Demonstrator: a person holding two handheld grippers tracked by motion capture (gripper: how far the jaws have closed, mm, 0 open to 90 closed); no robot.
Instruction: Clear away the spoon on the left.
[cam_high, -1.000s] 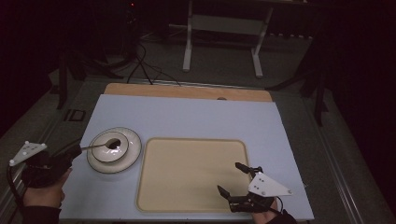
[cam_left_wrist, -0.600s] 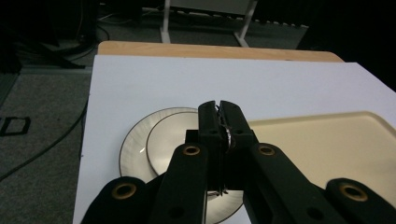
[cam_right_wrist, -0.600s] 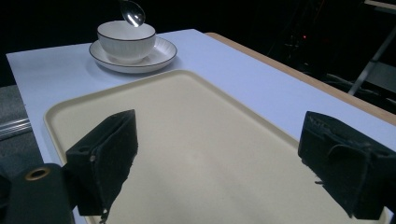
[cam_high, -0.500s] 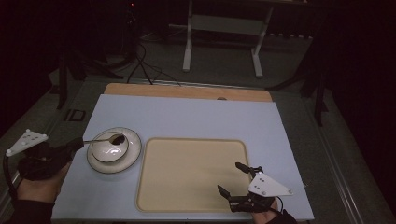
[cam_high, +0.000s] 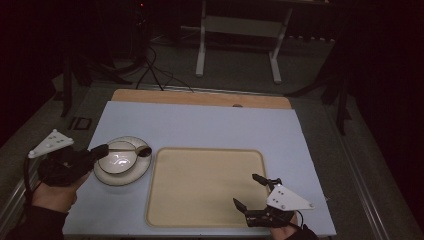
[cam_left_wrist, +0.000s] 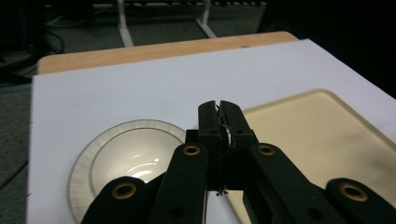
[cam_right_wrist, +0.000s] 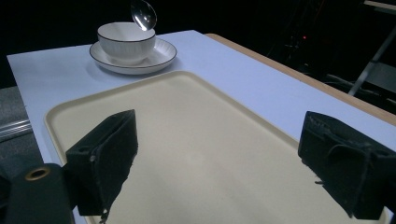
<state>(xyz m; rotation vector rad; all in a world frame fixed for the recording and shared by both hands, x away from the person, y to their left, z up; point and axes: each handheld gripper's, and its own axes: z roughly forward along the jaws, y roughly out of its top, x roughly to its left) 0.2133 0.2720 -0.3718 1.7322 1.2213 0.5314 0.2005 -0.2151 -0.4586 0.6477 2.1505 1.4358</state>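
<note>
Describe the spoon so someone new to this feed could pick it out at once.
Start at the large beige plastic tray in the middle of the pale blue table. Just off its left edge a white bowl sits on a white saucer. The shiny metal spoon hangs above that bowl, handle clamped in the left gripper, the one metal thing there.

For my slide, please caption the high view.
Left gripper lifts a spoon over the bowl; right gripper open above the tray.

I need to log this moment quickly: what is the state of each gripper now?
Left gripper: closed on the spoon, above the bowl.
Right gripper: open, holding nothing, over the tray.
</note>
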